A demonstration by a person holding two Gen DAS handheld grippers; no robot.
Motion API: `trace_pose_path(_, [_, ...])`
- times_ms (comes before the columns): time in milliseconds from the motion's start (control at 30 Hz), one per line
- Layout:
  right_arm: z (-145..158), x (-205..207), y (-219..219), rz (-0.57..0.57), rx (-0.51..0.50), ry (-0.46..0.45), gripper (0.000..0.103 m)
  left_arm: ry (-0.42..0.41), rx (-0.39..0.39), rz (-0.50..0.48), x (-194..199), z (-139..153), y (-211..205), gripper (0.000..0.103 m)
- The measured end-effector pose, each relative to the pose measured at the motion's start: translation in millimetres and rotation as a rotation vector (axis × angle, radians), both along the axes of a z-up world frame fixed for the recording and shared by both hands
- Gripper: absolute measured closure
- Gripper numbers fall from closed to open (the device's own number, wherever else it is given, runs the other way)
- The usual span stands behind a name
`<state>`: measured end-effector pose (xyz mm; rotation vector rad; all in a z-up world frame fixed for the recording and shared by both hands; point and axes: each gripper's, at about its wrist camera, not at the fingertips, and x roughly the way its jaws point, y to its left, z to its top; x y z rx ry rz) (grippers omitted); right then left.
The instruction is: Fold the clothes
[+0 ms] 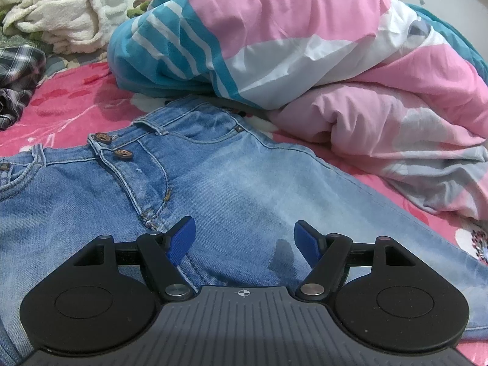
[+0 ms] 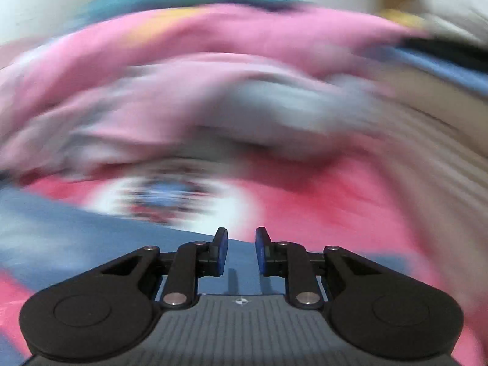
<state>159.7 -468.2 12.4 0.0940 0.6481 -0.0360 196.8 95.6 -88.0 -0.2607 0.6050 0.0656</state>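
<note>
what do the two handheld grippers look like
The left gripper and right gripper look alike: blue ribbed fingers on matte black linkage arms with silver pivot pins, round black discs either side, and a grey ridged body with a small white crosshair mark.

Left black hand-held gripper [image 1: 244,238] with blue pads: jaws spread wide, nothing between them. Right black hand-held gripper [image 2: 241,250]: blue-padded jaws narrowly apart, pointing toward 12 o'clock.

You have one pair of faded blue denim jeans [image 1: 213,189] with two brown buttons [image 1: 123,154], one pink, white and teal quilt [image 1: 289,45], one fluffy white towel [image 1: 61,15], one plaid shirt [image 1: 18,73].
</note>
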Motion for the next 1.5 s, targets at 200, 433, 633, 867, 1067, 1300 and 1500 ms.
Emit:
trace_pose_path(200, [-28.3,33.9,119.9,0.417,-0.061,0.065,0.082,0.0,-0.008,-0.003,0.3,0.0,0.9,0.03])
trace_pose_path(433, [-42.0,-36.7,28.4,0.148,-0.004,0.054,0.084,0.0,-0.007,-0.004,-0.1,0.0,-0.1,0.03])
trace_pose_path(633, [-52.1,-110.6,-109.0,-0.407,0.044,0.041,0.101,0.0,-0.01,-0.005,0.0,0.4,0.4,0.03])
trace_pose_path(867, [-36.1,-102.5,-80.6,-0.424,-0.014,0.053,0.101,0.002,-0.015,-0.008,1.0,1.9,1.2,0.028])
trace_pose_path(1067, [21.2,-71.6,-6.7,-0.276,-0.101,-0.015,0.1,0.005,-0.044,-0.011,-0.1,5.8,5.6,0.028])
trace_pose_path(1300, [135.4,-67.4,95.6,0.013,-0.07,-0.171,0.087,-0.068,-0.167,0.013,-17.2,34.0,34.9,0.027])
trace_pose_path(1500, [107.1,-14.6,198.3,0.335,0.077,-0.025,0.087,-0.002,-0.188,0.034,-10.9,30.3,57.7,0.027])
